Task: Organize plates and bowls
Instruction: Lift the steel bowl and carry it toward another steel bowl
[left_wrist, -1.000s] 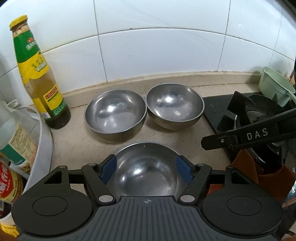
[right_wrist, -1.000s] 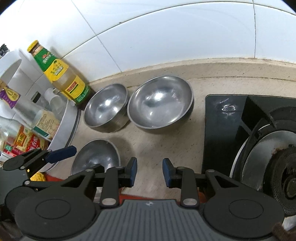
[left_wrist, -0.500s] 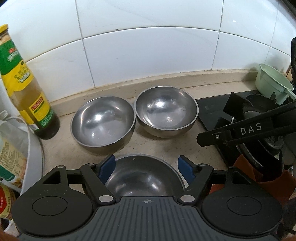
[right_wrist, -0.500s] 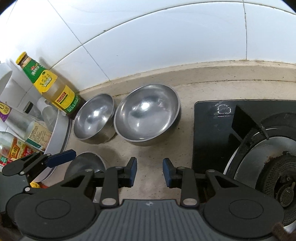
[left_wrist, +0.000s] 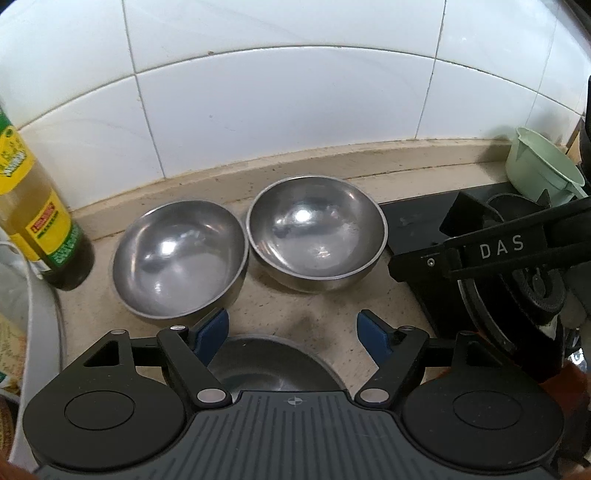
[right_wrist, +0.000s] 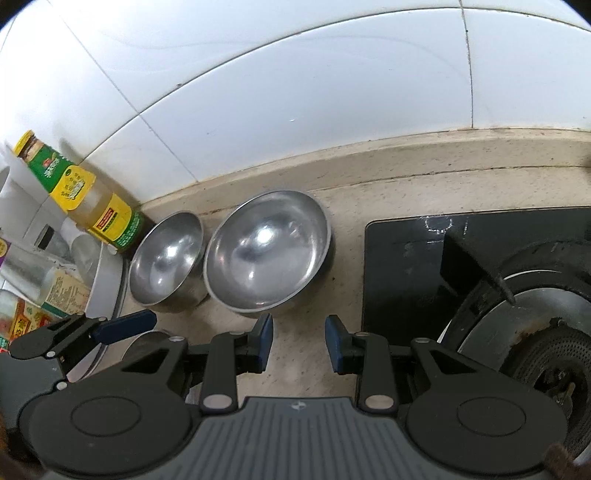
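Three steel bowls stand upright on the beige counter. Two are side by side near the wall: the left bowl (left_wrist: 181, 258) (right_wrist: 166, 258) and the right bowl (left_wrist: 316, 245) (right_wrist: 267, 258). The third bowl (left_wrist: 273, 363) (right_wrist: 147, 341) lies closer, mostly hidden under my left gripper (left_wrist: 293, 332). That gripper's jaws are opening, and its blue pads stand wide apart above the bowl's far rim without pressing on it. My right gripper (right_wrist: 300, 341) hovers over bare counter in front of the right bowl, with a narrow empty gap between its pads. One of its fingers (left_wrist: 498, 247) reaches in over the stove.
An oil bottle (left_wrist: 40, 221) (right_wrist: 85, 195) stands left of the bowls against the tiled wall. A white round rack (left_wrist: 40, 332) (right_wrist: 107, 280) with bottles is at far left. The black gas hob (right_wrist: 402, 266) with its burner (right_wrist: 546, 350) fills the right. A green cup (left_wrist: 539, 173) sits behind it.
My left gripper has moved toward the two far bowls and its jaws have widened, so the near bowl has slipped under it. The right gripper has drifted right, its gap unchanged.
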